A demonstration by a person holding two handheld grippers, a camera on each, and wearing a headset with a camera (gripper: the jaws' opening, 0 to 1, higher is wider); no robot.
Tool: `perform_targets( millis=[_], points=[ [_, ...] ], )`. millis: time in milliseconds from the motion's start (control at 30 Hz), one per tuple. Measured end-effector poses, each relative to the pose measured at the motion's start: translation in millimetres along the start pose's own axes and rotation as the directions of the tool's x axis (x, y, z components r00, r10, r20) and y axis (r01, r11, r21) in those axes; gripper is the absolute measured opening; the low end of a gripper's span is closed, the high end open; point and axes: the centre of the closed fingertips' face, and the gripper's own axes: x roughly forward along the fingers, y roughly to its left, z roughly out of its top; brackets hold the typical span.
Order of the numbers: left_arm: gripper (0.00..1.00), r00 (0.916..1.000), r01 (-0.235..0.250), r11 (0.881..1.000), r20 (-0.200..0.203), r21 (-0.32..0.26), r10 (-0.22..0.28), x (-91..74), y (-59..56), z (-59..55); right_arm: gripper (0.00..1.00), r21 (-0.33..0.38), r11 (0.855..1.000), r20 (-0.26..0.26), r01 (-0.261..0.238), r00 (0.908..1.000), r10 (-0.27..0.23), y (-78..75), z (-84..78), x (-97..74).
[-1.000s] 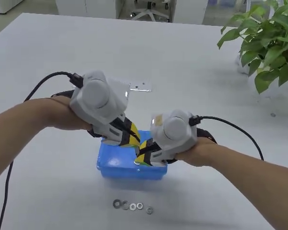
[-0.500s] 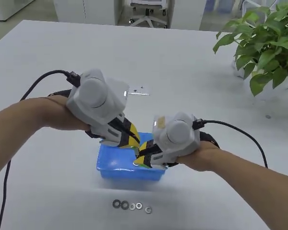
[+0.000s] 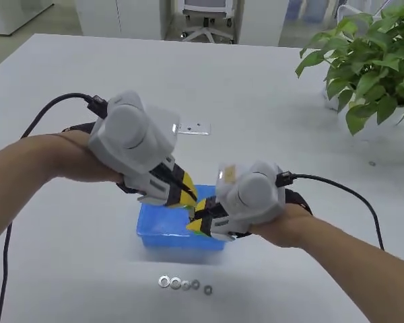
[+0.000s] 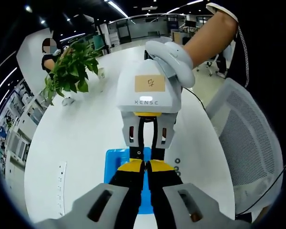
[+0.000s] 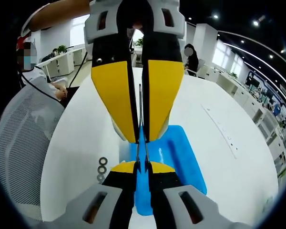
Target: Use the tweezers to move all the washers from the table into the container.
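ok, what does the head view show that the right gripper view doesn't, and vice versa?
Head view: the cables and the full row of five washers. Right gripper view: the tweezers, a thin strip pinched by the left hand-held gripper and the right hand-held gripper, and a mesh chair. Both: the blue container, washers on the table, both hand-held grippers.

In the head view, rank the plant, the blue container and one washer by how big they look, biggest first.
1. plant, even though the frame edge cuts it off
2. blue container, partly covered
3. washer, by far the smallest
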Motion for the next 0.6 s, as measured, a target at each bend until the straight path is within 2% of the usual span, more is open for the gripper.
perform_targets(
  millis=[333, 600],
  points=[
    [0.07, 0.9997, 0.026, 1.0, -0.007, 0.012, -0.025, 3.0, -23.0, 4.1, 0.1, 0.008, 1.0, 0.003, 0.002, 1.0, -0.002, 22.3, -6.4, -7.0],
    [0.07, 0.9991, 0.042, 0.999, -0.009, 0.018, -0.042, 10.7, -36.5, 3.6, 0.1, 0.02, 1.0, -0.007, -0.004, 1.0, 0.004, 36.8, -15.3, -9.1]
  ],
)
